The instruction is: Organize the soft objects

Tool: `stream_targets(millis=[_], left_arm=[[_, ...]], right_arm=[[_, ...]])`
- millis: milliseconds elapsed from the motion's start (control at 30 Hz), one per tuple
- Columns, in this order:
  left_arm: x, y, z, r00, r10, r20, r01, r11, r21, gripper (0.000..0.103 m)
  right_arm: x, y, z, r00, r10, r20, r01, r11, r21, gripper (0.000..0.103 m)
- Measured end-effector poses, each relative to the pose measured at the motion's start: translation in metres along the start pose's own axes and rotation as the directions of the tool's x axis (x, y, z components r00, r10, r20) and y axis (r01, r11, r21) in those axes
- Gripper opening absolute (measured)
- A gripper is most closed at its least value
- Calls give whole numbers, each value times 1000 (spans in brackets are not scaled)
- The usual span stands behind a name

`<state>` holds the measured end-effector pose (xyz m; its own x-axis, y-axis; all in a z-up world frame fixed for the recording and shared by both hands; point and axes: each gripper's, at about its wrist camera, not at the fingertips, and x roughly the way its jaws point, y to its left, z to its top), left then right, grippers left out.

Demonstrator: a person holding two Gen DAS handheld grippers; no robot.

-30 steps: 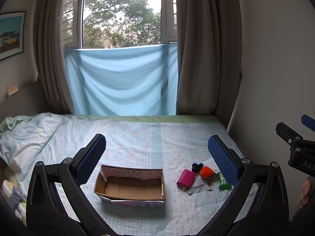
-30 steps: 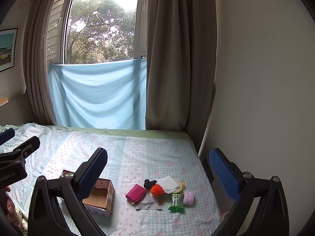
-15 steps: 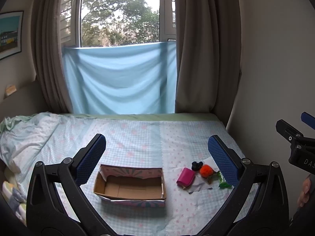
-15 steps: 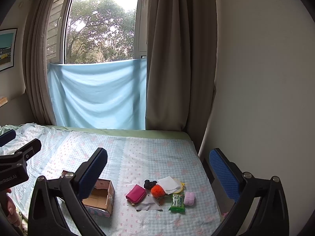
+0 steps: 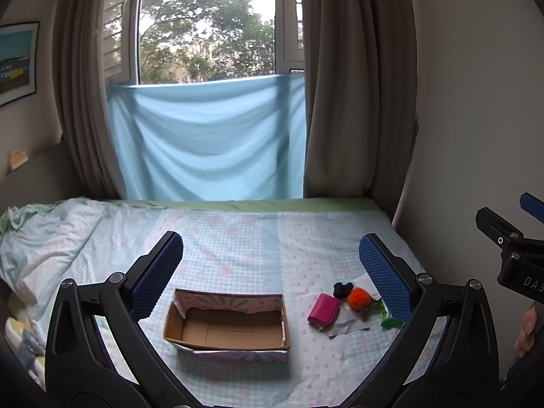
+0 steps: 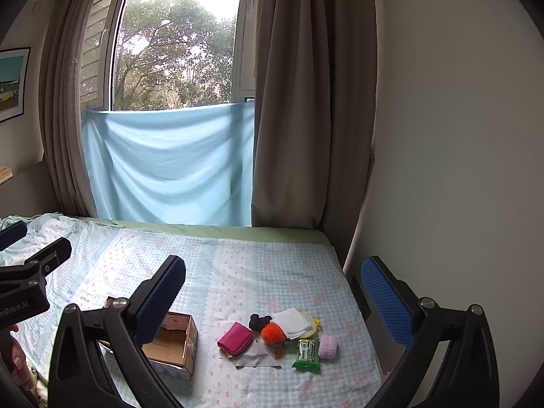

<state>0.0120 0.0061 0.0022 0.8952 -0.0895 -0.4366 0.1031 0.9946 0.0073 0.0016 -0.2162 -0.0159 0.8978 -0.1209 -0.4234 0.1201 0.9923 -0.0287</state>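
left gripper (image 5: 270,263) black plastic frame, blue knurled finger pads (image 5: 157,273), silver pivot screws, right gripper (image 6: 273,289) same build, white lettering on black housings, bare skin of a hand (image 5: 525,328) just below the lettered housing

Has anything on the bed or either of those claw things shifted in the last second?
Almost nothing. The view barely drifts. The left gripper and right gripper stay open and empty above the bed, having grabbed nothing. The cardboard box, pink pouch, orange pom-pom and green packet lie where they were.
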Motion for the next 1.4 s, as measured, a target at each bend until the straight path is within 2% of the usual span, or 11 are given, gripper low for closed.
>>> stream_targets(millis=[267,467,633,800,1000,1233,1400], left_arm=[[8,8,1,1000,-8,-14,8,1000,5,103],[26,12,1,998,-17,-53,19,999,28,103],[66,7,-10,982,-105,-156,110,993,28,103],[121,-16,-37,949,-156,-275,167,986,19,103],[193,-58,-73,901,-176,-396,201,979,23,103],[289,-105,-135,827,-169,-536,209,978,14,103],[356,-130,-181,770,-134,-624,184,983,15,103]], right_arm=[[3,5,1,1000,-1,-7,1,1000,6,103],[14,2,1,1000,6,-27,-5,1000,30,103],[36,-9,-5,993,-43,-106,49,997,51,103],[71,-28,-22,977,-84,-194,92,995,36,103],[137,-56,-51,961,-21,-275,22,1000,1,103],[244,-86,-98,923,65,-379,-88,995,-44,103],[319,-100,-135,879,110,-464,-140,990,-30,103]])
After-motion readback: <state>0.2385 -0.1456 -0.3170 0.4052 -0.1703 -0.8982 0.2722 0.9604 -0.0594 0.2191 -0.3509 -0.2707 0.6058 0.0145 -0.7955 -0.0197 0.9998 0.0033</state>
